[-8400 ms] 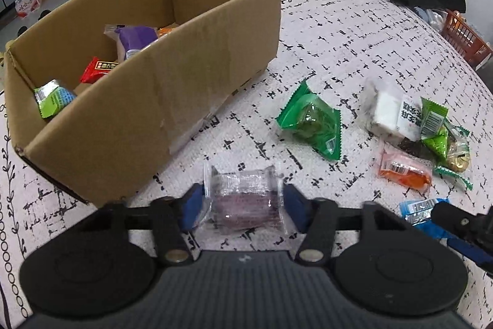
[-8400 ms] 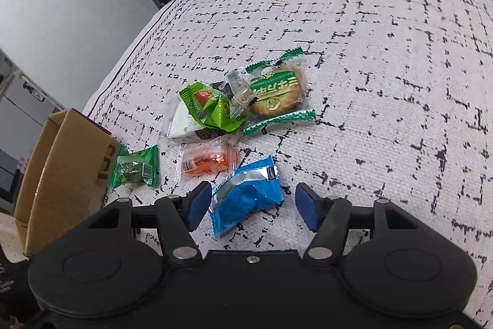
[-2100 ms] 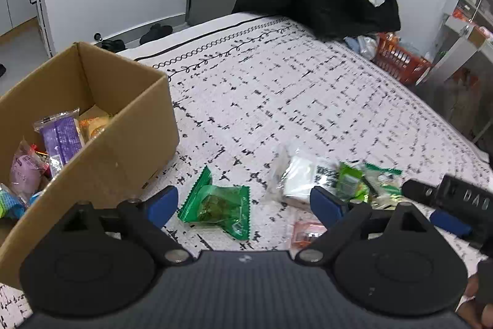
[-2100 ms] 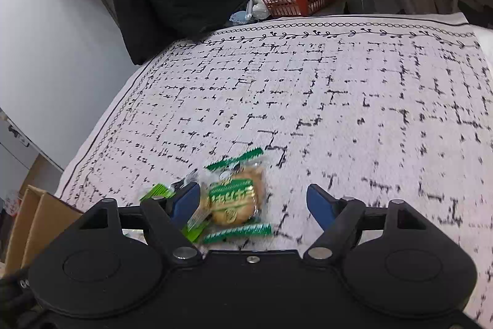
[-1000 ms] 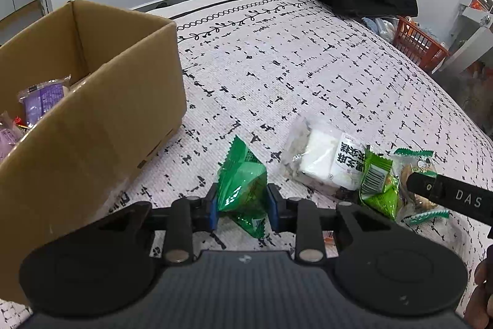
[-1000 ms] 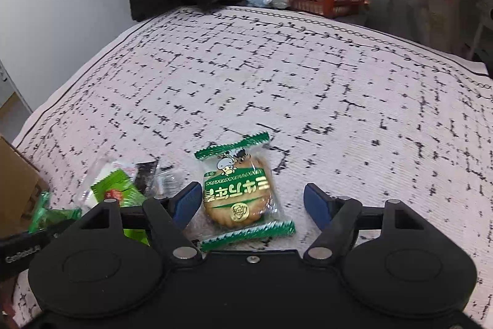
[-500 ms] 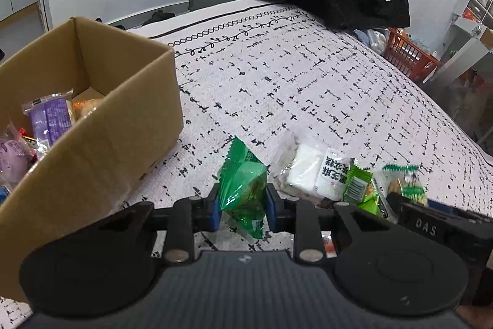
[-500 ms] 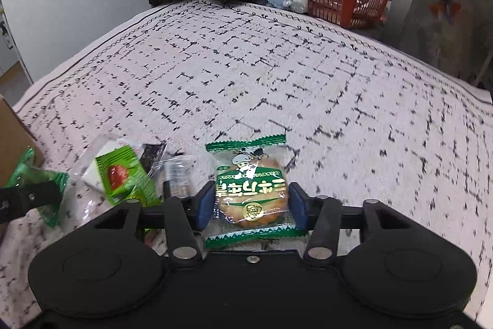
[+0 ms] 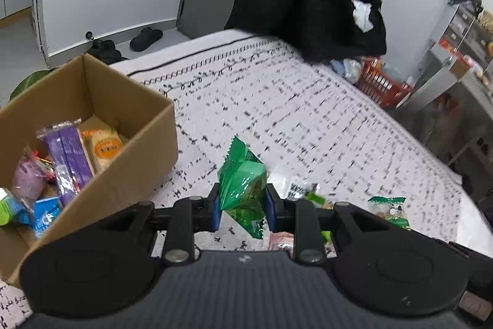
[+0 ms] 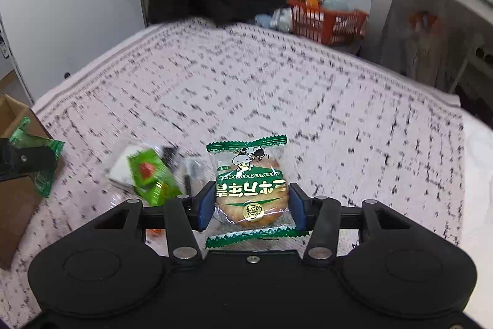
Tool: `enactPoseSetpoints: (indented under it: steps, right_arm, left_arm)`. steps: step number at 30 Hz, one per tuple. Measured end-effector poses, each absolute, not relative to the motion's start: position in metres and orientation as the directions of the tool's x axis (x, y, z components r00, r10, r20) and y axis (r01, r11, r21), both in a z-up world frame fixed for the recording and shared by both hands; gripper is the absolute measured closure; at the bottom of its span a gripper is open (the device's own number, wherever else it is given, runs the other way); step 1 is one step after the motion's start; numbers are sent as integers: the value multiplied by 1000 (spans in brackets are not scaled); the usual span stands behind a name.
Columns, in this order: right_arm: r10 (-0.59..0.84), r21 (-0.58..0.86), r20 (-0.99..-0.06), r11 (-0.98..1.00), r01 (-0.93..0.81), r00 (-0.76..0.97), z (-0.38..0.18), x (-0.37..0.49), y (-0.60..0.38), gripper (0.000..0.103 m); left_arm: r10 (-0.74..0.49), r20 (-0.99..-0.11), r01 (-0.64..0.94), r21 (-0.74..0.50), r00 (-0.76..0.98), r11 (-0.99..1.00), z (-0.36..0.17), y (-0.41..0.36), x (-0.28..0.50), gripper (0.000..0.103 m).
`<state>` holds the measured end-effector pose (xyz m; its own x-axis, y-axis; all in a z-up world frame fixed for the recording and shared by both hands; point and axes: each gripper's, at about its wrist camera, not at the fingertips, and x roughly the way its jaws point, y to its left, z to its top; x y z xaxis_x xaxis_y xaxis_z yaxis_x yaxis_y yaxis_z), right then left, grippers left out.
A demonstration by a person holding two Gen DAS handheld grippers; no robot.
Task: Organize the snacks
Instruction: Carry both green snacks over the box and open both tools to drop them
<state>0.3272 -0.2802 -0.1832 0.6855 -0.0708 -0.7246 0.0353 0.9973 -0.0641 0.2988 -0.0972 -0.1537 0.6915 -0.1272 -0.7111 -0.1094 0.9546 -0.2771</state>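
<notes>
**Two snacks gripped, box to the left**

The cardboard box point(image 9: 92, 144) is seen to the left of the left gripper point(image 9: 242, 204), already part-filled with wrapped snacks. The green packet point(image 9: 243, 184) is clamped between the left gripper's blue pads, lifted clear of the patterned cloth point(image 9: 308, 125). It is best carried over the box rim before release, so the dangling lower end is not caught on the wall. Further right, the biscuit packet point(image 10: 251, 190) is pinched by its sides in the right gripper point(image 10: 251, 205). A gentle squeeze is advised, since the biscuit may crack. Its green label carries script seen upside down and a cartoon cow; the words cannot be read.
</notes>
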Motion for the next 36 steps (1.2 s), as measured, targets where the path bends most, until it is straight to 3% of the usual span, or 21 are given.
enactPoseSetpoints:
  steps: [21,36]
  right_arm:
    - [31,8,-632,999,-33,774,-106,300,-190,55]
    - [54,-4,-629,997,-73,776,-93,291,-124,55]
  left_arm:
    - [-173,-594,-120,-420,785,899,-85,-29,270,76]
    - [-172,-595,-176,-480,785,860,-74,27,263,76]
